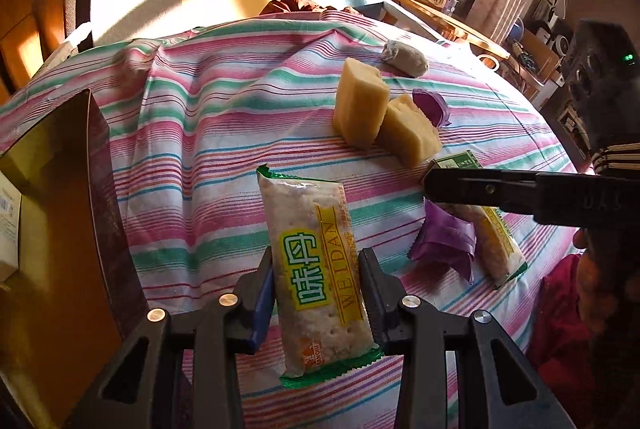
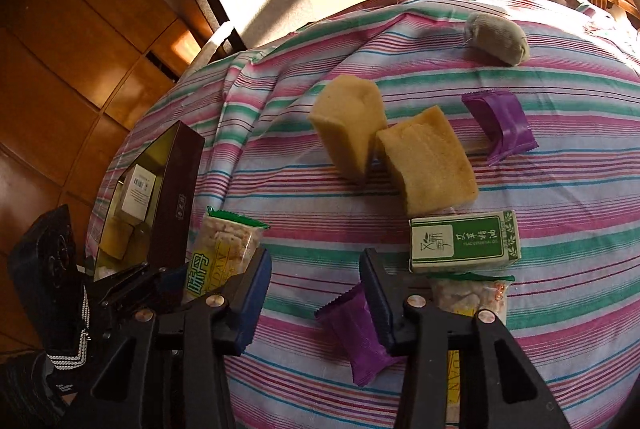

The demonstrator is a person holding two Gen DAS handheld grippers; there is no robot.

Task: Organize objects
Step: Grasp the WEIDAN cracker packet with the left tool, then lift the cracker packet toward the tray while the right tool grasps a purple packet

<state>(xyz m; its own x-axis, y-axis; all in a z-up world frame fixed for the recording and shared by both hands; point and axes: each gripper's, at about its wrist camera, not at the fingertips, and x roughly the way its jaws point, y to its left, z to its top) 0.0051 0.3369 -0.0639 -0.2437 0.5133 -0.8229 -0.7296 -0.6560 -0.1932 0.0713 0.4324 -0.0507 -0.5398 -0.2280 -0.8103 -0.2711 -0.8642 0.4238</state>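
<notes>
Over the striped cloth (image 1: 224, 133), left claw (image 1: 316, 293) grips a cracker packet (image 1: 316, 269); right claw (image 2: 316, 293) gapes empty.

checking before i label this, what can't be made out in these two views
- Second cracker pack: right wrist view, lower part hidden behind the right gripper.
- Green box: left wrist view, mostly covered by the right gripper's fingers.
- Dark box: both views, contents partly hidden by its wall and the frame edge.

Two sponges (image 2: 396, 145) touching mid-cloth; sock (image 2: 498, 37) behind; box (image 2: 464, 243) before.
</notes>
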